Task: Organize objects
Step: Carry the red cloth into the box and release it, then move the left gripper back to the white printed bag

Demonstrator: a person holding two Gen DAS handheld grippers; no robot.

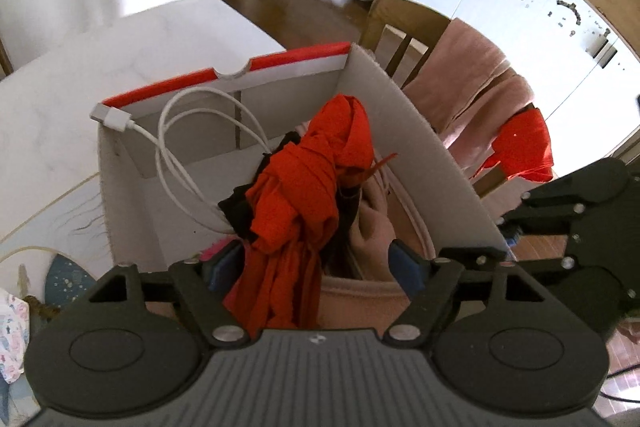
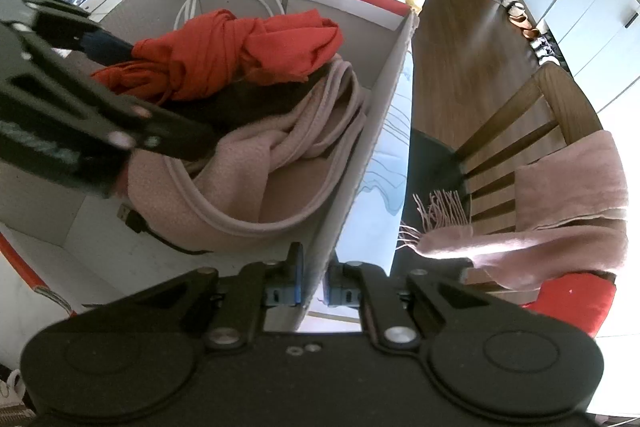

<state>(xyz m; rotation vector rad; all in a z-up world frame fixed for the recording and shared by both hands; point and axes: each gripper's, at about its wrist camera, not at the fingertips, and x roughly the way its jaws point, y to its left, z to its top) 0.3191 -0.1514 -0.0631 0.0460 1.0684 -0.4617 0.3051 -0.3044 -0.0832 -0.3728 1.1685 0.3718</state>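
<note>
A white cardboard box (image 1: 424,147) with a red rim stands on the table. In it lie a knotted orange-red cloth (image 1: 308,179), a pink scarf (image 2: 256,155), a dark garment (image 2: 248,99), a coiled white cable (image 1: 176,147) and a black USB cable (image 2: 136,223). My left gripper (image 1: 312,263) is open over the box. The red cloth's tail hangs between its blue pads (image 1: 404,263), and the right pad stands clear of it. My right gripper (image 2: 316,283) is shut on the box's right side wall (image 2: 360,155), at its near end.
The box sits near the edge of a white marble-look table (image 1: 120,47). Just right of it stands a wooden chair (image 2: 520,131), draped with a fringed pink scarf (image 2: 560,187) and a red garment (image 1: 524,143). A patterned cloth (image 1: 12,327) lies at the lower left.
</note>
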